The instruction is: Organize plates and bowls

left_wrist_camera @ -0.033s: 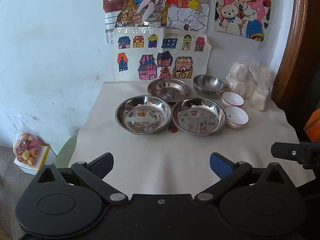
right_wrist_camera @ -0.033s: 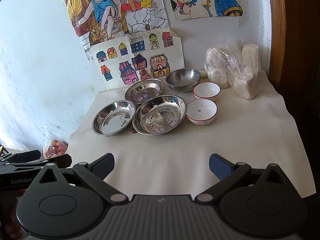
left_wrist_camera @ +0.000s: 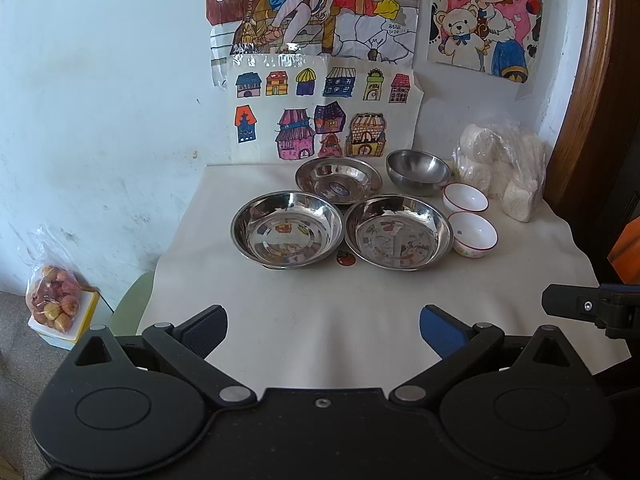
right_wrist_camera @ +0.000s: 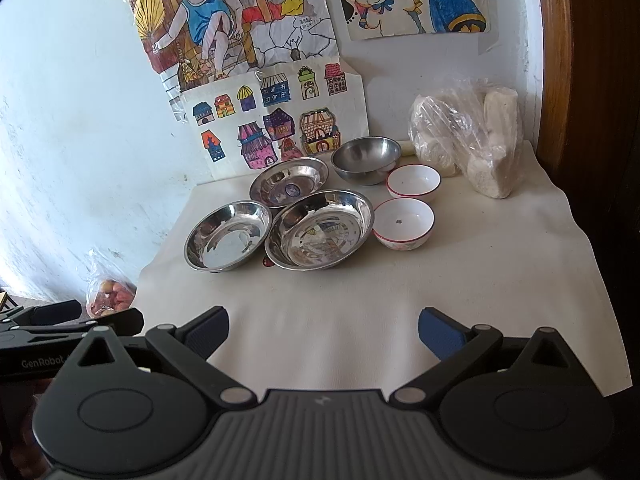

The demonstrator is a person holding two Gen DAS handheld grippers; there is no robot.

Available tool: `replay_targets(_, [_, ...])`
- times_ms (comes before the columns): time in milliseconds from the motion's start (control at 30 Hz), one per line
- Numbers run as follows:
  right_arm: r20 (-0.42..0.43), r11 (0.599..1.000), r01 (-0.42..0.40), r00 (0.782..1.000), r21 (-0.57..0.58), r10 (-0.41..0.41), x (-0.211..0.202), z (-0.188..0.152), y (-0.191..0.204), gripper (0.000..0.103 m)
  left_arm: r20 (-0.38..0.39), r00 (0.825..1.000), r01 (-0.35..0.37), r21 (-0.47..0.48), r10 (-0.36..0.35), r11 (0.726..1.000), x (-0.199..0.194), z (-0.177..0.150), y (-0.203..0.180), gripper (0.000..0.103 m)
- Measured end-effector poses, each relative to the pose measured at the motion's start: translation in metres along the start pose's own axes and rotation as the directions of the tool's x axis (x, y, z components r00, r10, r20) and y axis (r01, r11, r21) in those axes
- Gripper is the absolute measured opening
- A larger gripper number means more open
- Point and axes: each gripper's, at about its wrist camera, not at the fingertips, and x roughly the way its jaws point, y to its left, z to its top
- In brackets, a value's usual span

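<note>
Three shallow steel plates sit on the white cloth: the left one (left_wrist_camera: 287, 232) (right_wrist_camera: 228, 235), the right one (left_wrist_camera: 399, 233) (right_wrist_camera: 319, 229), and one behind them (left_wrist_camera: 338, 179) (right_wrist_camera: 289, 182). A deeper steel bowl (left_wrist_camera: 418, 171) (right_wrist_camera: 366, 159) stands at the back. To its right are two white red-rimmed bowls, the far one (left_wrist_camera: 465, 197) (right_wrist_camera: 413, 181) and the near one (left_wrist_camera: 473, 234) (right_wrist_camera: 404, 222). My left gripper (left_wrist_camera: 323, 322) and my right gripper (right_wrist_camera: 323, 322) are both open, empty, and well short of the dishes.
A clear bag of white lumps (left_wrist_camera: 502, 168) (right_wrist_camera: 468, 140) lies at the back right by a wooden frame (left_wrist_camera: 588, 120). Drawings (left_wrist_camera: 320, 116) hang on the wall behind. A bag of fruit (left_wrist_camera: 54, 300) sits on the floor at the left. The table cloth (left_wrist_camera: 320, 292) drops off at the left edge.
</note>
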Motion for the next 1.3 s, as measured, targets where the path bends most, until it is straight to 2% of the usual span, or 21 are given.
replay_targets(367, [-0.009, 1.000, 0.000, 1.000, -0.001, 0.000, 0.003, 0.002, -0.001, 0.103, -0.008, 1.000, 0.005, -0.003, -0.005, 1.000, 0.001, -0.008, 0.000, 0.102])
replay_targets(867, [-0.039, 1.000, 0.013, 0.999, 0.005, -0.013, 0.024, 0.010, -0.007, 0.103, -0.071, 0.997, 0.004, -0.048, -0.007, 0.999, 0.029, 0.011, 0.006, 0.102])
replay_targets(1100, [-0.063, 1.000, 0.002, 0.998, -0.017, -0.003, 0.043, 0.026, -0.023, 0.103, -0.071, 0.997, -0.031, -0.152, 0.021, 0.988, 0.056, 0.025, 0.003, 0.102])
replay_targets(1300, [-0.086, 0.996, -0.044, 0.996, -0.083, 0.037, 0.067, 0.053, -0.047, 0.103, -0.073, 0.993, -0.107, -0.163, 0.096, 0.981, 0.087, 0.048, -0.019, 0.102])
